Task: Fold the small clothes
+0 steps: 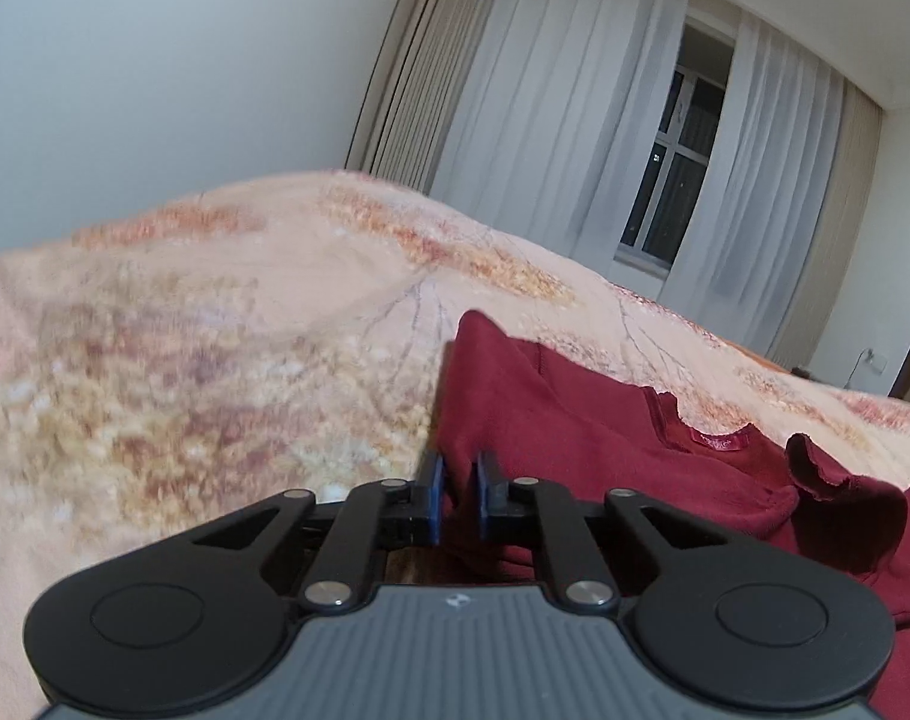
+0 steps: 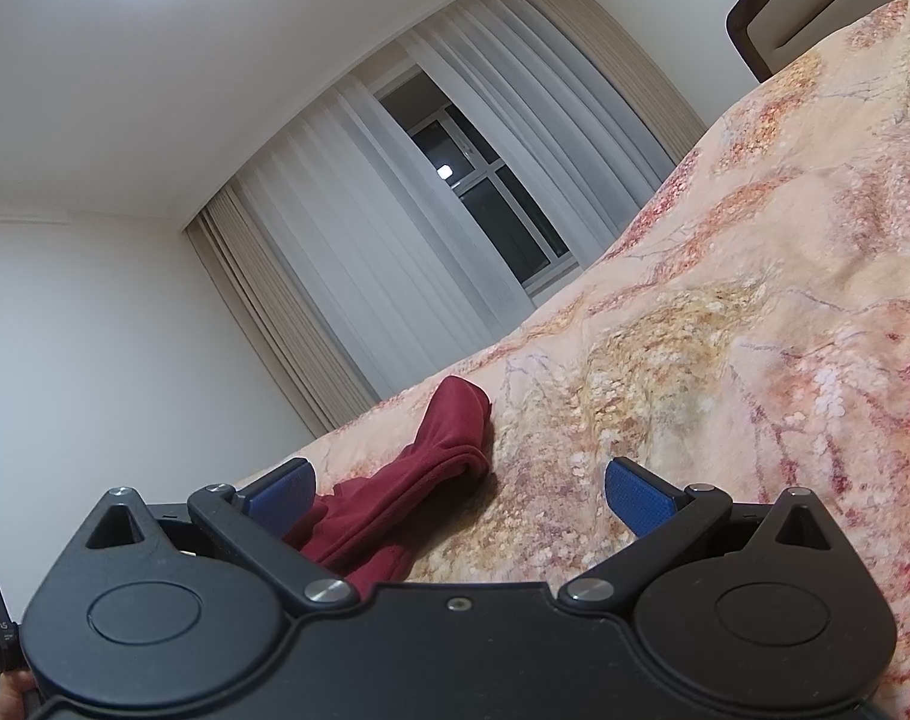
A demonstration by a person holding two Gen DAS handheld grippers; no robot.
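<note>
A dark red small shirt (image 1: 574,420) lies on the floral bedspread (image 1: 215,330), with a red neck label (image 1: 717,441) showing. My left gripper (image 1: 459,495) is shut on the shirt's left edge; cloth runs between its blue pads. In the right wrist view a folded part of the red shirt (image 2: 431,480) lies between the fingers, nearer the left one. My right gripper (image 2: 460,495) is open wide, blue pads (image 2: 634,498) apart, low over the bedspread (image 2: 724,360), holding nothing.
White curtains and a dark window (image 1: 676,162) stand behind the bed. A dark wooden headboard (image 2: 778,12) is at the upper right of the right wrist view. A wall socket (image 1: 874,360) sits at the far right.
</note>
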